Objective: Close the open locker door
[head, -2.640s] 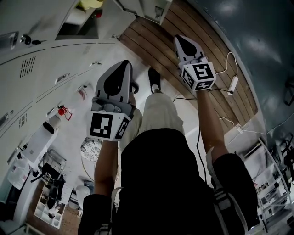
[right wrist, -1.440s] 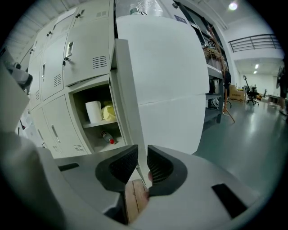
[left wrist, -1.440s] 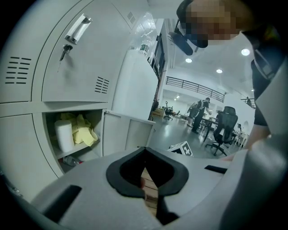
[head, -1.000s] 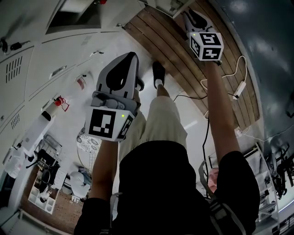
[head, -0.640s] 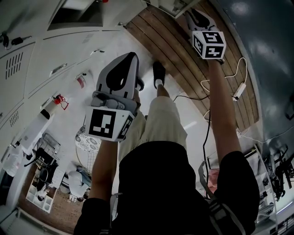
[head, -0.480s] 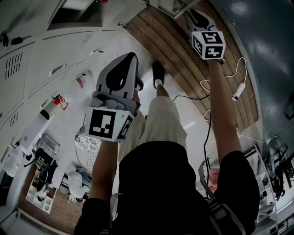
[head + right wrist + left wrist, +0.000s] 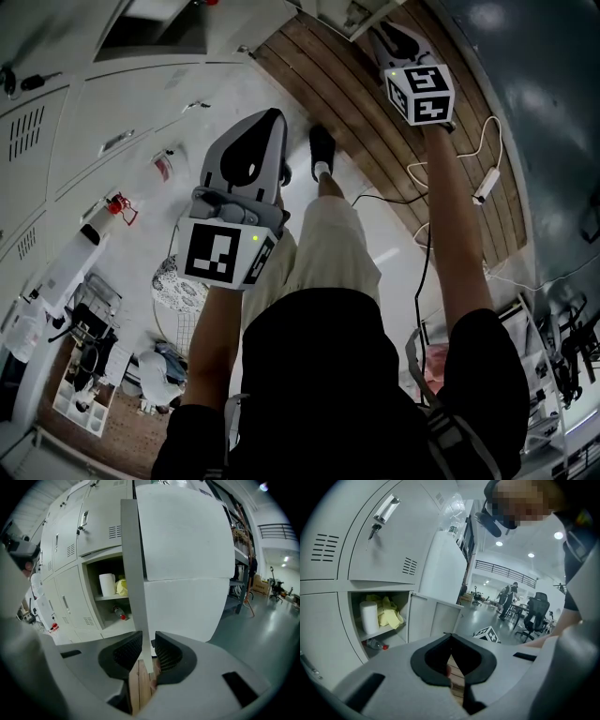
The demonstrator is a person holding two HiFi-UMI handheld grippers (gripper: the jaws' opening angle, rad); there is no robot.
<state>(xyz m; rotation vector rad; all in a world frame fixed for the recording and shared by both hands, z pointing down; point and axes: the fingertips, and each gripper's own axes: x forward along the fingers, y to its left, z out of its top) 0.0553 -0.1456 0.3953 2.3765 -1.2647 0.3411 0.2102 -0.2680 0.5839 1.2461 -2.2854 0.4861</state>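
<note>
The white locker door (image 7: 187, 564) stands open, its thin edge (image 7: 132, 573) pointing at me. My right gripper (image 7: 143, 637) is shut on the bottom of that edge, a ribbed pad on each face. In the head view the right gripper (image 7: 384, 33) reaches far forward to the door (image 7: 342, 11). Behind the door, the open compartment (image 7: 110, 597) holds a paper roll (image 7: 107, 584), yellow cloth (image 7: 122, 588) and a bottle (image 7: 118, 612). My left gripper (image 7: 451, 637) is held back at chest height, shut with nothing in it, and faces the same compartment (image 7: 379, 620).
Shut locker doors (image 7: 122, 103) line the left wall. A wooden floor strip (image 7: 347, 103) runs ahead, with a cable and power strip (image 7: 483, 183) at the right. The person's shoe (image 7: 321, 150) is forward. Office chairs and people (image 7: 534, 616) are in the distance.
The right gripper reached forward to the door's edge and now barely shifts. The left gripper stays in about the same place.
</note>
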